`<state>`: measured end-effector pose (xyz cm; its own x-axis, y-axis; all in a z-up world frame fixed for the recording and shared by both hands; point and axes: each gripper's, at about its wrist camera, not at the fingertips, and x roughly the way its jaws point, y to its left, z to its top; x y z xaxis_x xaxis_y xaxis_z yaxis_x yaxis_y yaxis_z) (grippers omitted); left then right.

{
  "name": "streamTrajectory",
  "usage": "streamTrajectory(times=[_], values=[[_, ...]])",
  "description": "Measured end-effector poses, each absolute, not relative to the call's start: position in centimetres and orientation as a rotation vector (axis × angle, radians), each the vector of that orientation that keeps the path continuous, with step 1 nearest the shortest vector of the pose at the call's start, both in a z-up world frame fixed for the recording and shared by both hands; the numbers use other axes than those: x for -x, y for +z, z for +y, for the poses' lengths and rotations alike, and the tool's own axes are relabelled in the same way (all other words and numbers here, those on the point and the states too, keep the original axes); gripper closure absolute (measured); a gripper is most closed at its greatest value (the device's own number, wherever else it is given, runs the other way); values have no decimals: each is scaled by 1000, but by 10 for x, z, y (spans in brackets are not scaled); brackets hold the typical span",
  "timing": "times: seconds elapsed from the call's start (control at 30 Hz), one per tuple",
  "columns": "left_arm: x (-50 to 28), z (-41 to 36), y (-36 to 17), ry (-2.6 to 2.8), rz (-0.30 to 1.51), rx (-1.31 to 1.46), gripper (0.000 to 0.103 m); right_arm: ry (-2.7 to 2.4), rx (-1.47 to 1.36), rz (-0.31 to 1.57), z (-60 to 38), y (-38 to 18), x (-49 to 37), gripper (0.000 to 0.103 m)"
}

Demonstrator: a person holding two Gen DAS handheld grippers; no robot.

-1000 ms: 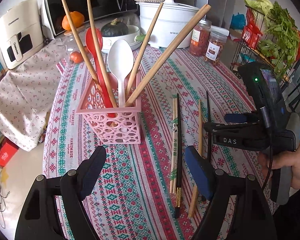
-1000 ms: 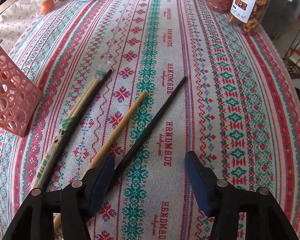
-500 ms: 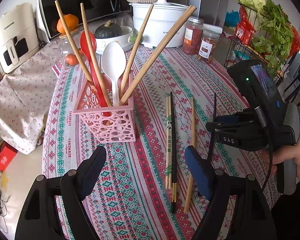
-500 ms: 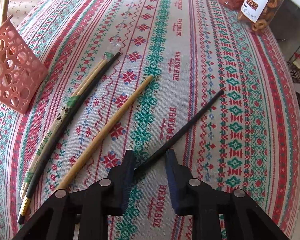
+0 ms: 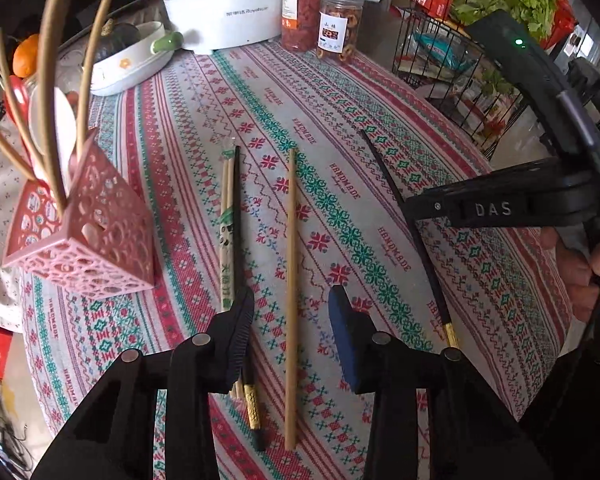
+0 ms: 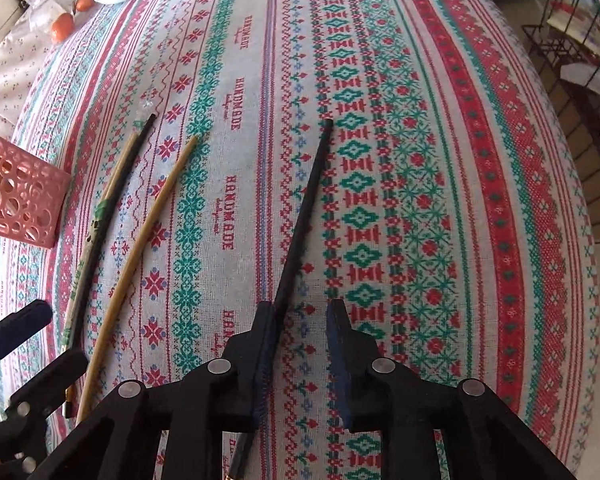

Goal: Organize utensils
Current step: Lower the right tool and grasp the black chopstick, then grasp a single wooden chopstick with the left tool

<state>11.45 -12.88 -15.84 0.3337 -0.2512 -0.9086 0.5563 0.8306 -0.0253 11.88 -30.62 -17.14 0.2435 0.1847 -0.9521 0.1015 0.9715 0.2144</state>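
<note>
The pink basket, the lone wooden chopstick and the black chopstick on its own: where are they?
pink basket (image 5: 100, 252): left wrist view, front wall.
wooden chopstick (image 5: 291, 248): left wrist view, middle of shaft.
black chopstick (image 6: 306, 204): right wrist view, middle of shaft.

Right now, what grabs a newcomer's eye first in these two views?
The patterned red-and-green tablecloth fills both views. On it lie loose chopsticks: a bamboo chopstick between the closing left gripper's fingers, a black chopstick beside the right gripper. The pink utensil holder stands far left.
</note>
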Motion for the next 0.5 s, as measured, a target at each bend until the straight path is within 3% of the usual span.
streamTrajectory(times=[0.2, 0.47, 0.5], values=[[-162, -169, -176, -504, 1154, -293, 72, 59, -267, 1306, -320, -164, -118, 70], [-195, -189, -190, -454, 1193, -316, 74, 80, -261, 1300, -322, -160, -115, 67], [-196, -189, -189, -456, 1195, -313, 81, 79, -262, 1300, -323, -160, -115, 65]])
